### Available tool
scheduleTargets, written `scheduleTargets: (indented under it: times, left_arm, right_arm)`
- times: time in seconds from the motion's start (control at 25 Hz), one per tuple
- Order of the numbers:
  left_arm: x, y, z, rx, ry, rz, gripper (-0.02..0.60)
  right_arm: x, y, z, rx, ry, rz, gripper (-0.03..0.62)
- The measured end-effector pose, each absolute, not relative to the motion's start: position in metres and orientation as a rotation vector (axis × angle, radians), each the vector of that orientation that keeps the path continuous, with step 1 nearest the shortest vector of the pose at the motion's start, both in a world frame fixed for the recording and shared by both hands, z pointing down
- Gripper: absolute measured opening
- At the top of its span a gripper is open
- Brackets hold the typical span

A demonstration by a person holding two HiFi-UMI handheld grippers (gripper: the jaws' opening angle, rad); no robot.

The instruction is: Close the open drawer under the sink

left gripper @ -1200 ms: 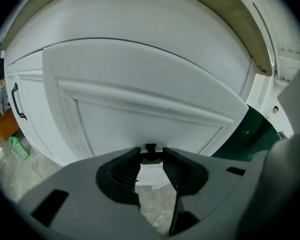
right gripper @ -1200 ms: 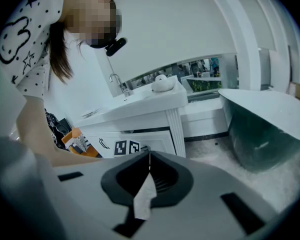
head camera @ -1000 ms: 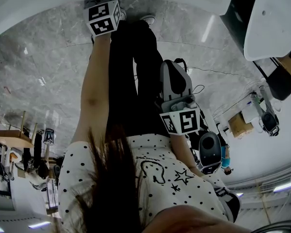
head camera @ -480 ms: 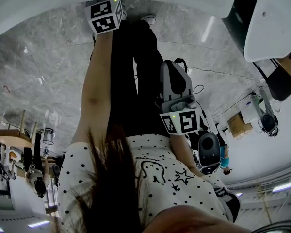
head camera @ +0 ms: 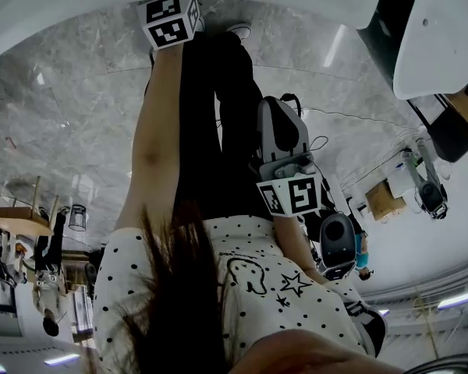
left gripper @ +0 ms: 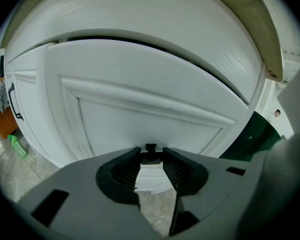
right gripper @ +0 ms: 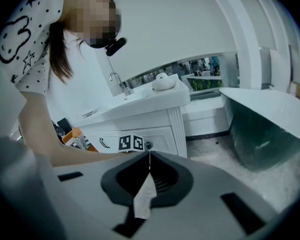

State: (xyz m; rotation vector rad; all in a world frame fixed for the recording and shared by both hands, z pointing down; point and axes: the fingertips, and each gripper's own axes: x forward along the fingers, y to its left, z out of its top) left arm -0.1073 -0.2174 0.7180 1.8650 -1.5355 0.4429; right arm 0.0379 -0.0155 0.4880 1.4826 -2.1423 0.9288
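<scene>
Though parted, left claw (left gripper: 151, 155) just before drawer (left gripper: 140, 111).

No words, numbers or brand names can be read anywhere. The only signs are black-and-white square code markers on the cube (head camera: 170, 22) of the left tongs (left gripper: 151, 156) and on the cube (head camera: 290, 195) of the right tongs (right gripper: 149, 156). The person's shirt (head camera: 249, 279) bears only drawn stars, dots and a looping outline

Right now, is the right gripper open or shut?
Shut: the right gripper shows its jaws meeting along a thin seam, nothing between.
</scene>
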Motion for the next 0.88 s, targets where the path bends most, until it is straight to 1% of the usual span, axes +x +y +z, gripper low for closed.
scheduleTargets:
  times: [0.88]
  left_arm:
    - [-0.101, -0.218, 0.716, 1.877, -1.544, 0.417, 0.141]
  right_arm:
    - [0.046, -0.005, 0.487, 1.496, -2.141, 0.938, 0.014]
